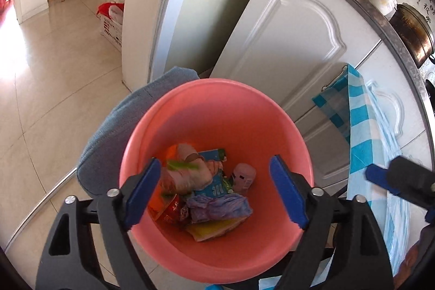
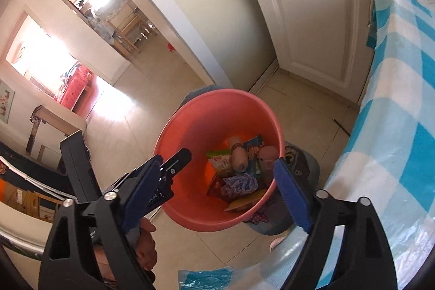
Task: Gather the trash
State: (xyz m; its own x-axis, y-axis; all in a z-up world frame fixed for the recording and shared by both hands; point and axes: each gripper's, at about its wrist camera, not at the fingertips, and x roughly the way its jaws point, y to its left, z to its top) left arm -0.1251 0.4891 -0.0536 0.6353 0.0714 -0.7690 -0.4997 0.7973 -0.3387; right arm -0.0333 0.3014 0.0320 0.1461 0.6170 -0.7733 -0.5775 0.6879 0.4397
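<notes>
My left hand-held gripper (image 1: 214,189) hangs over the bin (image 1: 217,110), its blue fingers (image 1: 142,192) spread wide with nothing between them. Left of it and below lies pale floor (image 1: 54,72), and a grey-blue cloth (image 1: 114,127) presses against the bin's left wall. Straight ahead, framed by my fingers, the trash (image 1: 206,186) sits at the bottom of the bin: a red wrapper (image 1: 171,208) nearest my left finger, a pale crumpled bag (image 1: 195,173) in the middle, a lilac wad (image 1: 217,204) below it, a yellow packet (image 1: 214,228) closest to me, and a small pink bottle (image 1: 244,175) toward my right finger. Beyond the bin stands a white cabinet door (image 1: 293,40). Right of my gripper, a blue-and-white checked cloth (image 1: 364,132) covers the table, and my right hand-held gripper's tip (image 1: 380,175) shows over it.

My right hand-held gripper (image 2: 214,192) is also spread apart and holds nothing. Past its left finger (image 2: 144,189) I see the other gripper reaching toward the bin's rim (image 2: 217,94), and my hand (image 2: 146,246) below it. The bin lies just ahead between my fingers, standing on the floor (image 2: 141,105), with the same trash (image 2: 239,170) inside. Right of my right finger (image 2: 292,197), the checked cloth (image 2: 394,99) hangs beside me.
</notes>
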